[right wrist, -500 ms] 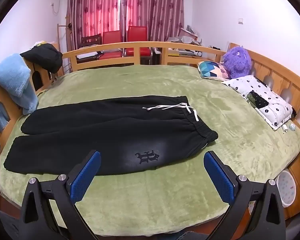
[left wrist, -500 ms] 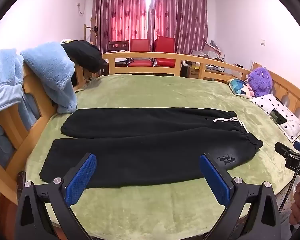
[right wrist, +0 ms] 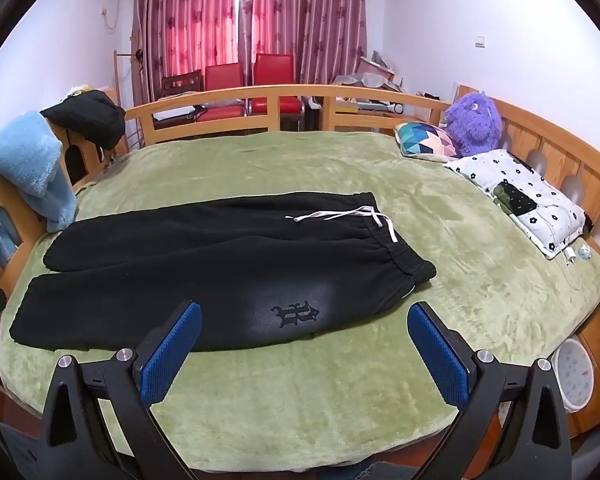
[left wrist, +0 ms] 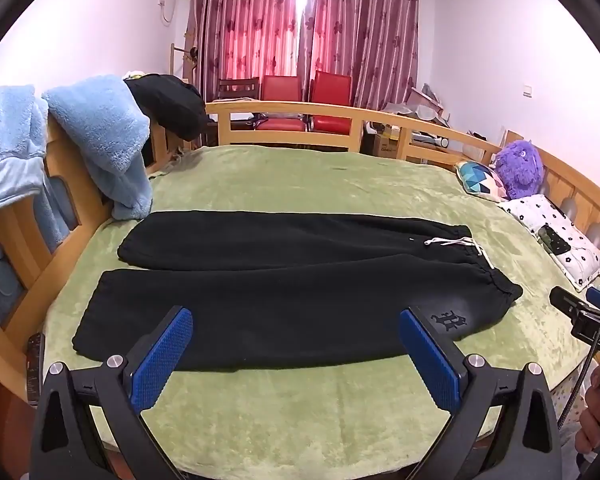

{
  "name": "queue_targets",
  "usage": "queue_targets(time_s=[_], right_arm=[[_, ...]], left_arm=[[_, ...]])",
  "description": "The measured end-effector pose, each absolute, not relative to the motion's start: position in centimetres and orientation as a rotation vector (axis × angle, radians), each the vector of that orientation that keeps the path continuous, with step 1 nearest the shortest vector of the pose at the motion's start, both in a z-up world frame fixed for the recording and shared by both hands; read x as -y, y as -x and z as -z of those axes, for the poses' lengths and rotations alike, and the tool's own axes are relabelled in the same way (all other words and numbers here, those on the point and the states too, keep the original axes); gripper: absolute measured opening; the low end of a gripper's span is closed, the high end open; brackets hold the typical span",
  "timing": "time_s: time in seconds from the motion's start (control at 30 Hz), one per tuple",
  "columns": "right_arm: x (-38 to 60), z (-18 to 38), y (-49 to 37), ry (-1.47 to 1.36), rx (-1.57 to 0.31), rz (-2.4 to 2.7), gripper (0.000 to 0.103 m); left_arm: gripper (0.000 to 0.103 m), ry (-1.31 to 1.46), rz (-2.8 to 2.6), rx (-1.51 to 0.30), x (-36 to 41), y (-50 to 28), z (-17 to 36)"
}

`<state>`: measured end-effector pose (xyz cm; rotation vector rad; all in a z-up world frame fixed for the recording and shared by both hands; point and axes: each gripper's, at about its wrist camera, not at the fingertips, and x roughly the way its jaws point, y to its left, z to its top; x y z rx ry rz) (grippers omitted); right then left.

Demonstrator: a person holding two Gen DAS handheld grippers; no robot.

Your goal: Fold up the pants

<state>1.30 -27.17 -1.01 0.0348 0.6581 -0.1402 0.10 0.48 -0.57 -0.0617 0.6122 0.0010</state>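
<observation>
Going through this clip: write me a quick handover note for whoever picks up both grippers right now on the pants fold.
Left gripper: open, holding nothing, hovering over the near leg of the black pants.
Right gripper: open, holding nothing, hovering by the logo end near the waistband.
Pants lie flat and full length on the green blanket, legs side by side, cuffs to the left, waistband and white drawstring to the right.
Done: pants spread out only.
Left: every fold; probably grip the near leg edge first and bring it over the far leg.

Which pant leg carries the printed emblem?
The near leg, closest to both open grippers; its emblem sits near the waistband. The far leg is plain.
</observation>
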Motion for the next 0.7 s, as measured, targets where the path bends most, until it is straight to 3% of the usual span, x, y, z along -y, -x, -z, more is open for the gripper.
queue_targets(time_s=[0.7], right_arm=[[26.1,-0.1,-1.8,-0.042,-0.656,0.131,0.101]], left_arm=[[0.103,0.058,0.003,-0.609,0.0,0.2,0.5]])
